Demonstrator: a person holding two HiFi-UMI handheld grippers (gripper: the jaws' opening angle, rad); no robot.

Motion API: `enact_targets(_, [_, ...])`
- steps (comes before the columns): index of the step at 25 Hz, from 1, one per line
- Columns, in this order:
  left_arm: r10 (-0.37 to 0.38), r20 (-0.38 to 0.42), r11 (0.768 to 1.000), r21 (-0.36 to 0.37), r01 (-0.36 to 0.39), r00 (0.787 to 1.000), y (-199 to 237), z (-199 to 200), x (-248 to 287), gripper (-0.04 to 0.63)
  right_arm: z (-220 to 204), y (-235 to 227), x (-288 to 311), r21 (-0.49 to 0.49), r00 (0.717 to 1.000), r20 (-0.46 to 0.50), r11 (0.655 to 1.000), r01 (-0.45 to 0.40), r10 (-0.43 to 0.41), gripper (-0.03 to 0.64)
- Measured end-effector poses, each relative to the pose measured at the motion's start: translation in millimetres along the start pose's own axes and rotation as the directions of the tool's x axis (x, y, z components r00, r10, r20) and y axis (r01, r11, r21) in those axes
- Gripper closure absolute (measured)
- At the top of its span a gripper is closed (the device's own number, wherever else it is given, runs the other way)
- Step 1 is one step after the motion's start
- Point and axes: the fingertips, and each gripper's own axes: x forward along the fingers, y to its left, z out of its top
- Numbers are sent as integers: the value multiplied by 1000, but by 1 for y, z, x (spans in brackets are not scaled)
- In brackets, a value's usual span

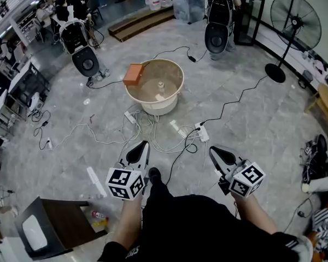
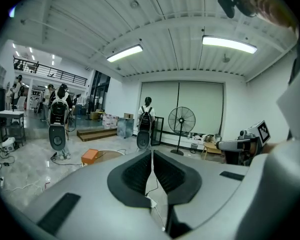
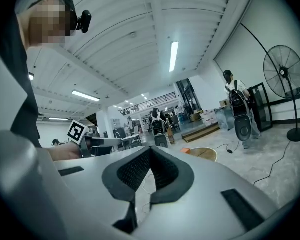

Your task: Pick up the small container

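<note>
A round beige basin (image 1: 174, 70) stands on the grey floor ahead of me, with an orange box (image 1: 133, 73) lying on its left rim. Inside it sit a small pale upright item (image 1: 160, 84) and a white piece (image 1: 159, 97); I cannot tell which is the small container. My left gripper (image 1: 145, 143) and right gripper (image 1: 212, 148) are held low in front of me, well short of the basin, both pointing toward it. Each is shut with nothing between its jaws. The left gripper (image 2: 152, 151) sees the basin (image 2: 110, 153) past its tips; so does the right gripper (image 3: 150, 149), with the basin (image 3: 205, 154) to the right.
White power strips (image 1: 201, 132) and cables (image 1: 153, 130) lie on the floor between me and the basin. A standing fan (image 1: 295, 15) is at the far right. People with backpacks (image 1: 218, 10) stand beyond. A dark stool (image 1: 60, 225) sits at my lower left.
</note>
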Motion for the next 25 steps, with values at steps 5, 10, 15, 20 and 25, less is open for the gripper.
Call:
enact_targets(5, [-13,8,1000,-21,13,1000,46,5,35,566,11,-7,60,-32,999,-20,999,-30,30,604])
enact_targets(10, [-27,24,1000,-11,28,999,116,24,69,566,27,-27,136,-19,1000,-9,1000,6,-6,604])
enact_targets(15, [-70,82,997,18,69,994,184,61,97,566,46,-24,224,-22,999,-33,1000,-10,9,603])
enact_targets(20, [-110,95,993,50,106,989,244,75,115,564,56,-17,304,-17,999,-38,1000,-6,5,603])
enact_targets(25, [-177,48,984,-12,178,983,282,66,133,465,48,-9,356,-6,997,-79,1000,1,-1,604])
